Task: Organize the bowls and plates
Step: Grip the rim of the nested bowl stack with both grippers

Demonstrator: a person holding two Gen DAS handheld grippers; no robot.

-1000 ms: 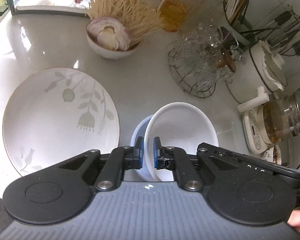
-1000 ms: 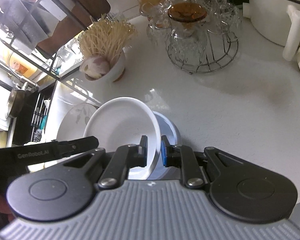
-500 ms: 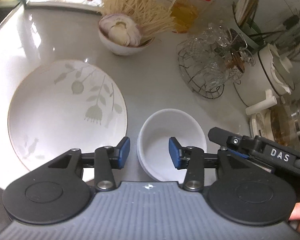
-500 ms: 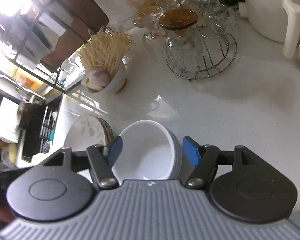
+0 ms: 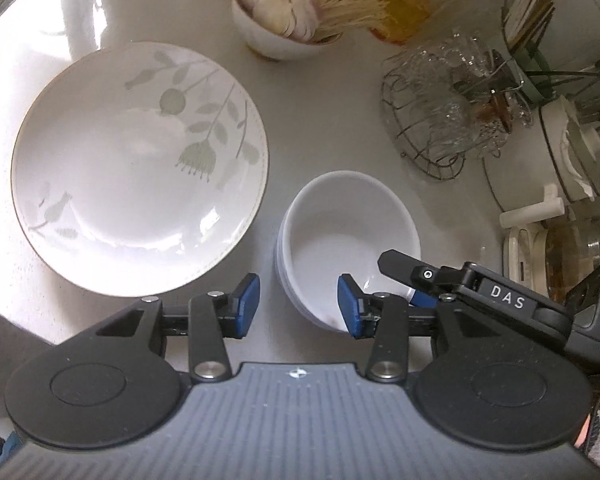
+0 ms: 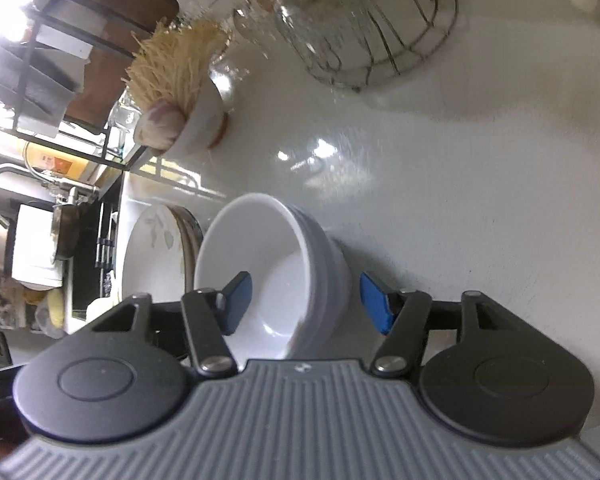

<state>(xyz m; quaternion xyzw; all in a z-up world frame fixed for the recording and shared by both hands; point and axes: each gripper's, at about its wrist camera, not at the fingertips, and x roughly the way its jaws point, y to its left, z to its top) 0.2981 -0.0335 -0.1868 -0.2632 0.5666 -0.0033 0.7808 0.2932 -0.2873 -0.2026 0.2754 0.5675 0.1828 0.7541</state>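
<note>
Two white bowls (image 5: pixel 348 236) sit nested and level on the grey counter, right of a large floral plate (image 5: pixel 140 168). My left gripper (image 5: pixel 298 308) is open over the stack's near-left rim, one blue pad inside the bowl and one outside, neither touching. A finger (image 5: pixel 404 266) of my right gripper reaches over the bowl's right rim. In the right wrist view my right gripper (image 6: pixel 305 300) straddles the wall of the stacked bowls (image 6: pixel 300 256). Its jaws are closing and the pads still stand apart from the wall. The floral plate (image 6: pixel 152 260) lies just beyond.
A small bowl of garlic and dry noodles (image 5: pixel 276 20) stands at the back, with a red-lidded jar (image 5: pixel 416 0) beside it. A wire rack of glasses (image 5: pixel 440 112), a utensil holder (image 5: pixel 532 20) and a glass kettle (image 5: pixel 572 252) crowd the right. A sink tap (image 6: pixel 20 184) lies beyond the plate.
Both grippers, shut on the rim of the tilted upper bowl a second ago, have opened. The bowl dropped level into the lower one, and both grippers have sunk closer.
</note>
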